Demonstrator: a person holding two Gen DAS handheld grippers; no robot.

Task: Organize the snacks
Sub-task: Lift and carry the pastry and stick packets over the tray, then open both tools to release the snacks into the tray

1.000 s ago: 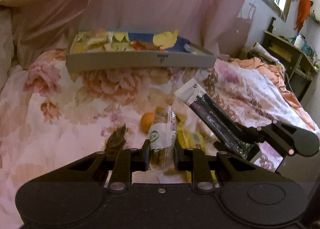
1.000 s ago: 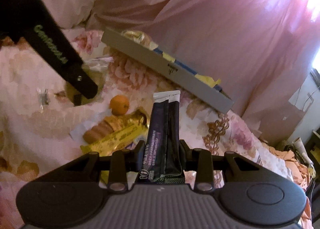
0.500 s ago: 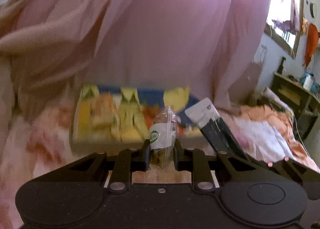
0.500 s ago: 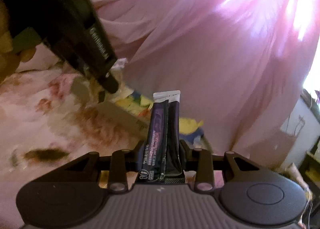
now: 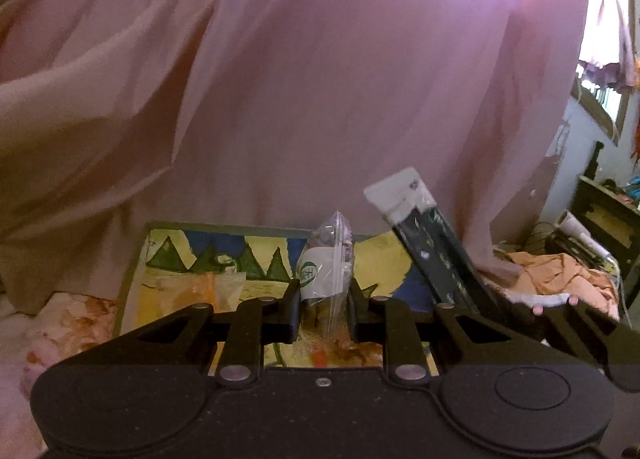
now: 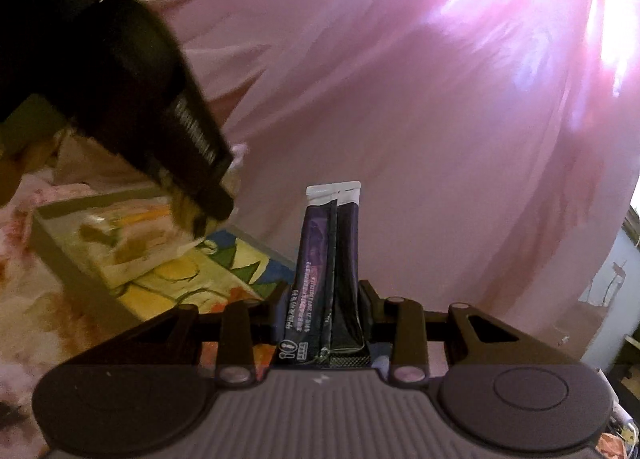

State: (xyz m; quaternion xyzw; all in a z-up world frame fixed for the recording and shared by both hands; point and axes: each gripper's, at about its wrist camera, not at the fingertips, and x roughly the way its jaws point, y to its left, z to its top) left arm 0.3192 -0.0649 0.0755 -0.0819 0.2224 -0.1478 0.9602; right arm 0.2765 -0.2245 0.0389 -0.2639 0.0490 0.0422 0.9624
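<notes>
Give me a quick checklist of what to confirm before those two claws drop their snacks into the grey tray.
1. Left claw grips the clear snack bag: ok.
2. Right claw grips the dark purple sachets: ok.
3. Grey tray ahead of both claws: ok.
4. Free space on the tray's painted floor: ok.
5. Claws clear of each other: ok, apart but close.
6. Bag fully above the tray: cannot tell.

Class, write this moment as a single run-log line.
left gripper: shut on clear snack bag | right gripper: shut on purple sachets | both over tray
</notes>
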